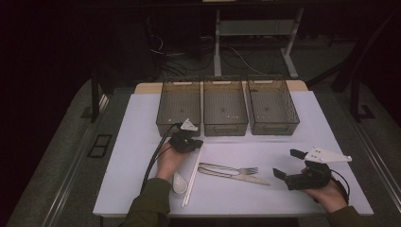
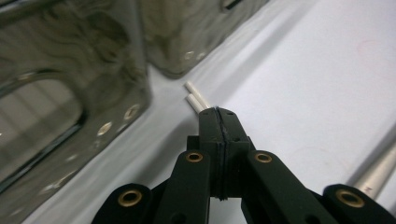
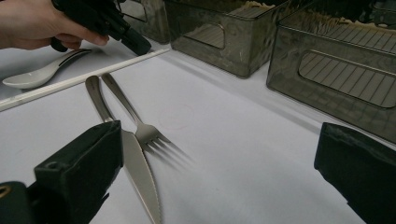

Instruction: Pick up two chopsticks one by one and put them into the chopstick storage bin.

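White chopsticks (image 1: 193,176) lengthwise toward the bins, far tips (image 2: 194,95) past shut jaws.

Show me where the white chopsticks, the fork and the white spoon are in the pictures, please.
white chopsticks (image 3: 70,82): right gripper view, middle of the shafts.
fork (image 3: 148,132): right gripper view, base of the tines.
white spoon (image 3: 25,80): right gripper view, the bowl.

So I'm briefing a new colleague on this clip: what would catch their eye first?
Probably the three dark bins lined up at the mat's far edge. Next, the left gripper shut on the white chopsticks at their far end, with the fork and knife lying mid-mat.
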